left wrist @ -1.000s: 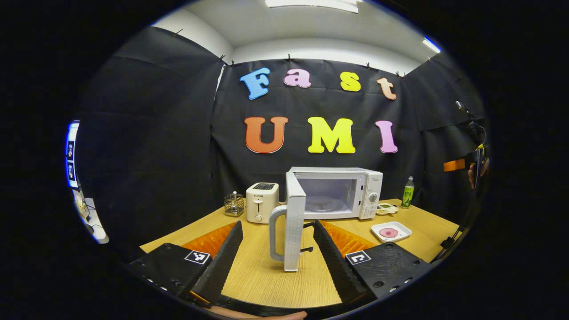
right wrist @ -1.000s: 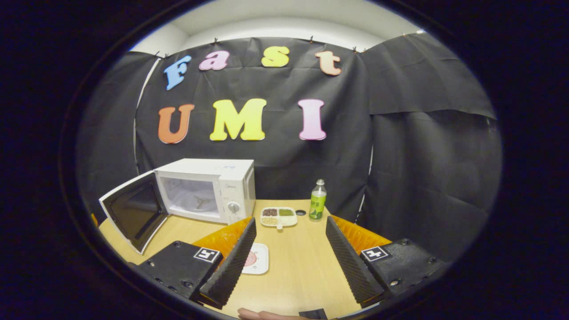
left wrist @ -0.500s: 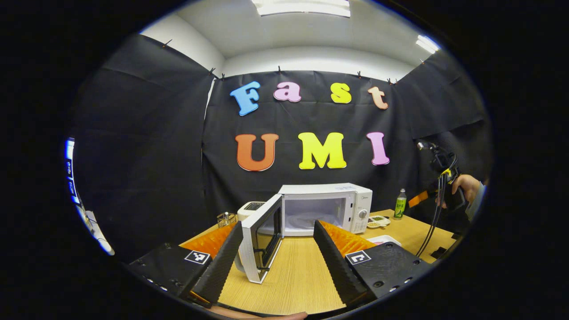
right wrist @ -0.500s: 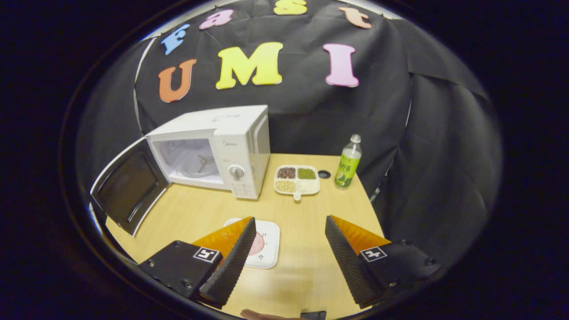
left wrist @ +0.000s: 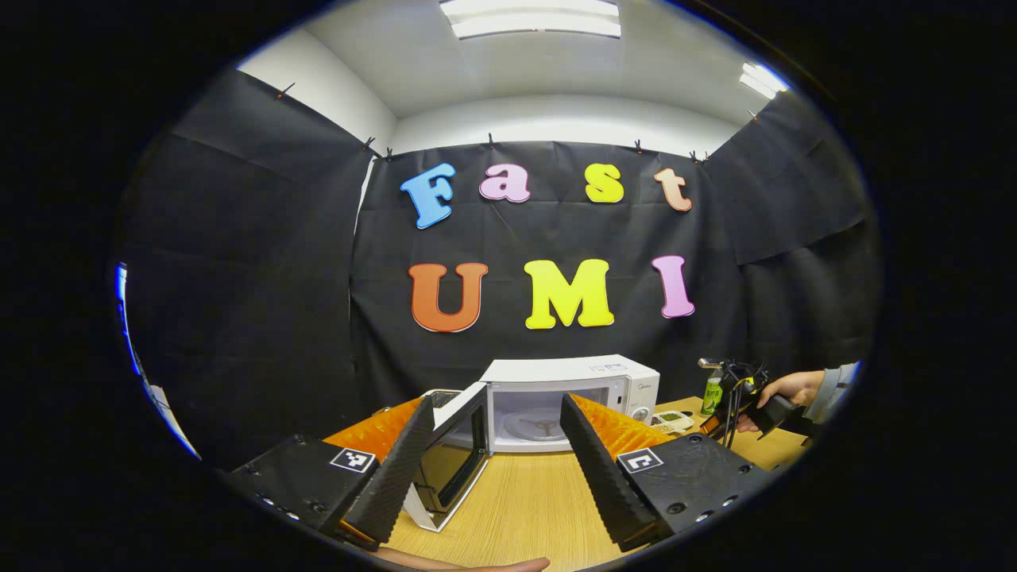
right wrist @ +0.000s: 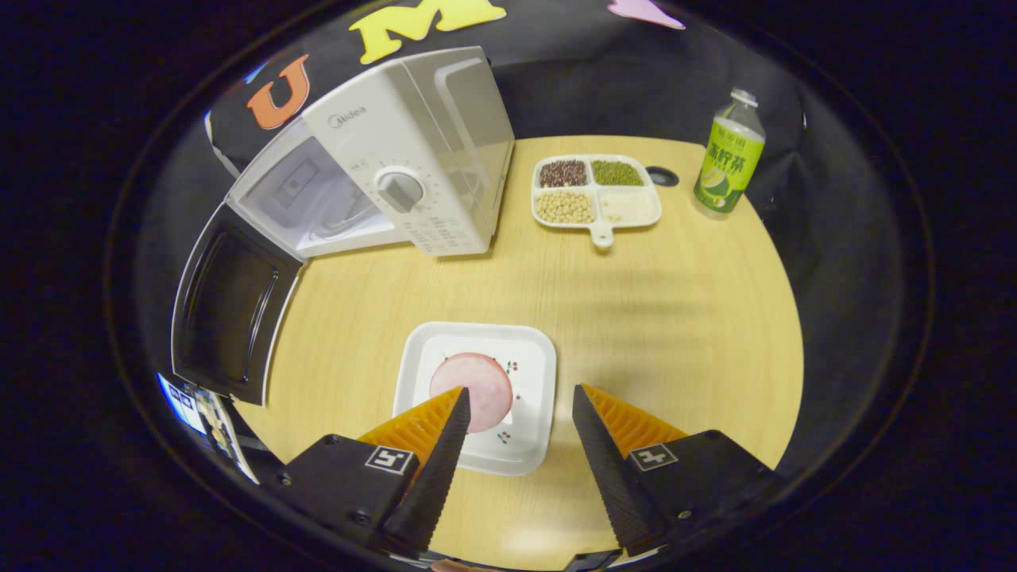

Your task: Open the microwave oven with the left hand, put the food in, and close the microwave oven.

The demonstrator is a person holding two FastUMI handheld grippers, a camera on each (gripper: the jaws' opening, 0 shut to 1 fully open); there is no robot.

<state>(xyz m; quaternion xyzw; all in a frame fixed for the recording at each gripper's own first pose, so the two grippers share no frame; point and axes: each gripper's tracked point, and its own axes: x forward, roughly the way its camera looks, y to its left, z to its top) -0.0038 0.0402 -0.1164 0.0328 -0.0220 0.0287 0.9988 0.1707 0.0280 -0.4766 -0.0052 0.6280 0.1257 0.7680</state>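
Tabletop (right wrist: 675,318): food (right wrist: 470,391) beneath right hand-held gripper (right wrist: 516,445)

Light comes from ceiling panels (left wrist: 531,17), one bright strip overhead and a smaller one (left wrist: 761,78) far right, both blown out to white. The table (right wrist: 651,318) is evenly lit; soft, smeared shadows cross it right of the plate (right wrist: 477,395) (slight motion blur there). The microwave (right wrist: 413,151) side shows a pale sheen. Fisheye bending is strong at the edges: in the right gripper view the microwave leans and the table curves. The black wall stays dim, with faint folds.
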